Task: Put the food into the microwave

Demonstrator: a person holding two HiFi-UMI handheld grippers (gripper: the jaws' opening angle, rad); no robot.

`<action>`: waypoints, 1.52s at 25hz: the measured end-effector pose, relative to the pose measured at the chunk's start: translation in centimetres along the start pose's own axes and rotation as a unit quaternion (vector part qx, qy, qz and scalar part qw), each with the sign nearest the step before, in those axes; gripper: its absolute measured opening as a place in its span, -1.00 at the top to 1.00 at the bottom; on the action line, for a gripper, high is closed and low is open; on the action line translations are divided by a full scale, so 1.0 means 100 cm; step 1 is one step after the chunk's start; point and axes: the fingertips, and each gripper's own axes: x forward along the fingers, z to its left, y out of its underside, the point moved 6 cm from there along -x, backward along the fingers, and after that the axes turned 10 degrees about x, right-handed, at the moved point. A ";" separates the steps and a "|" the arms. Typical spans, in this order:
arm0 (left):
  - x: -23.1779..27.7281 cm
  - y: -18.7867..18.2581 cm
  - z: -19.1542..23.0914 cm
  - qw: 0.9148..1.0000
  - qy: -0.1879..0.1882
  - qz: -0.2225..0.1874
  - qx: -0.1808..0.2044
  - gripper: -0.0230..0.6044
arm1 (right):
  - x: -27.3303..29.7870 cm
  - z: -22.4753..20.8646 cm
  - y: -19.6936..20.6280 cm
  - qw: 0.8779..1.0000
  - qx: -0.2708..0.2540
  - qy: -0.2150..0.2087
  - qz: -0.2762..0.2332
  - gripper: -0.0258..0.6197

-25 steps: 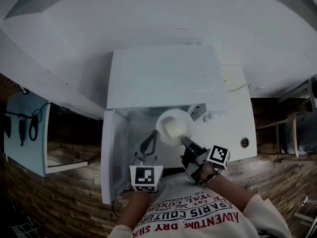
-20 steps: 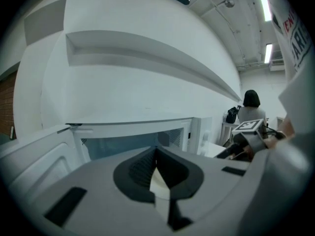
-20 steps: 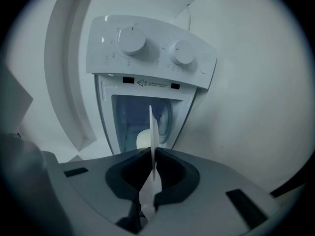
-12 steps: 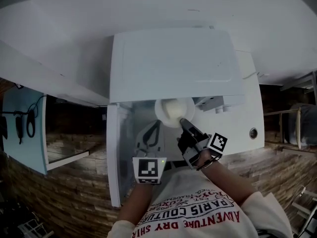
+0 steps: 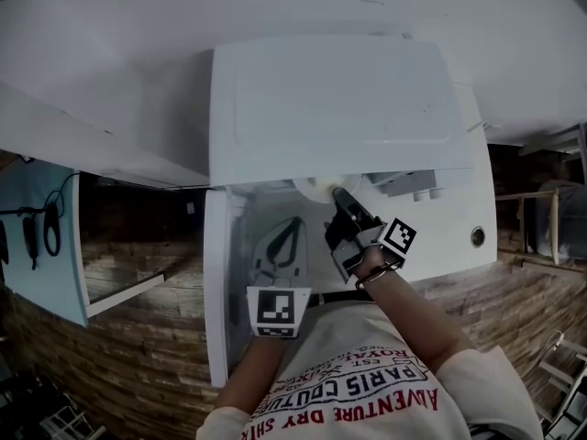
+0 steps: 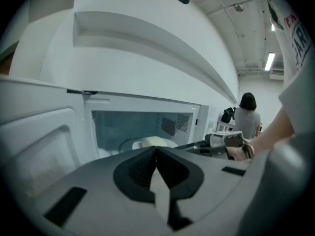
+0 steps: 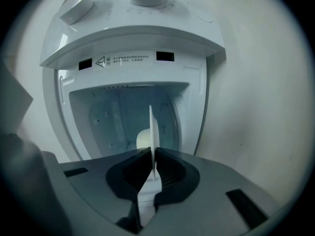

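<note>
A white microwave (image 5: 330, 108) stands with its door (image 5: 215, 282) swung open to the left. My right gripper (image 5: 337, 193) is shut on the rim of a white plate (image 5: 316, 188), which sits half under the microwave's top edge at the mouth of the cavity. In the right gripper view the plate (image 7: 151, 132) shows edge-on between the pads, with a pale lump of food (image 7: 142, 139) on it. My left gripper (image 5: 292, 220) is shut and empty, just inside the open door. From the left gripper view the plate with its food (image 6: 152, 142) lies inside the cavity.
The control panel with knobs (image 5: 417, 191) juts out right of the cavity. The microwave rests on a white counter (image 5: 477, 236). A light blue cabinet door (image 5: 41, 246) stands at the far left. A person (image 6: 247, 114) stands far back in the room.
The right gripper has carried the plate forward, from in front of the opening to partly under the microwave's top. The left gripper has also shifted forward along the open door.
</note>
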 end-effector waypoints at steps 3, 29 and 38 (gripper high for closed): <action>0.001 0.006 -0.001 1.000 0.011 0.007 -0.010 0.91 | 0.009 -0.002 -0.003 1.000 -0.006 -0.003 -0.003 0.83; 0.004 0.012 0.003 0.999 0.010 0.020 -0.029 0.91 | 0.050 0.018 -0.012 0.993 -0.113 0.036 -0.001 0.33; -0.001 0.018 0.011 0.998 -0.010 0.017 -0.058 0.91 | 0.052 0.022 0.007 0.905 -0.377 0.064 0.189 0.04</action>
